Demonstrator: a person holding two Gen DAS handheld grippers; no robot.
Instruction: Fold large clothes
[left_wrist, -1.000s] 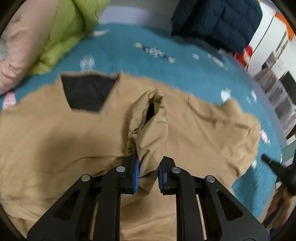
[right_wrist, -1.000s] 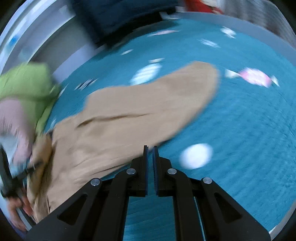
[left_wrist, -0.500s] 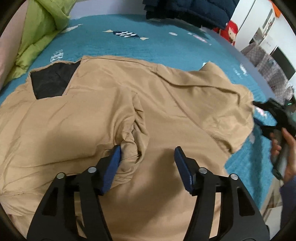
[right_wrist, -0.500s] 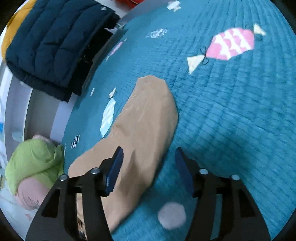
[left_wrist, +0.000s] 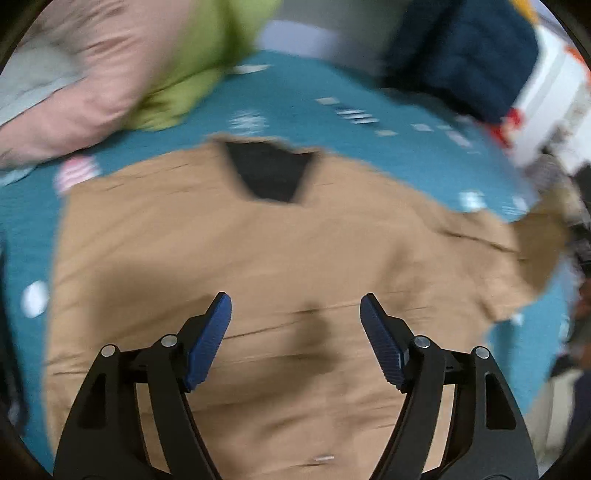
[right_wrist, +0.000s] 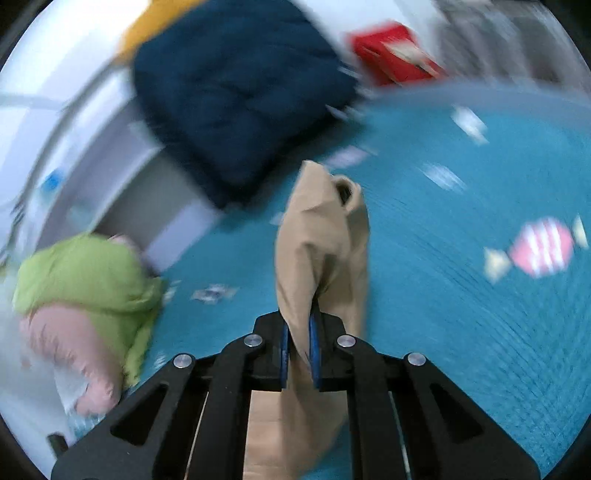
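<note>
A large tan garment (left_wrist: 280, 258) with a dark neck lining (left_wrist: 271, 175) lies spread on the teal bed cover (left_wrist: 332, 122). My left gripper (left_wrist: 295, 332) is open and empty, hovering over the garment's middle. My right gripper (right_wrist: 298, 343) is shut on a tan sleeve (right_wrist: 321, 236) of the garment, which stands up from between the blue pads with its cuff opening at the top. That sleeve also shows lifted at the right edge of the left wrist view (left_wrist: 546, 236). Both views are motion-blurred.
A green and pink bedding pile (left_wrist: 110, 74) lies at the back left, also in the right wrist view (right_wrist: 85, 288). A folded navy quilted jacket (right_wrist: 240, 92) sits at the back, with a red box (right_wrist: 391, 55) beside it. The teal cover (right_wrist: 461, 314) has candy prints.
My left gripper let go of the first sleeve, opened wide and pulled back over the garment. My right gripper opened over the other sleeve, then shut on it and lifted it.
</note>
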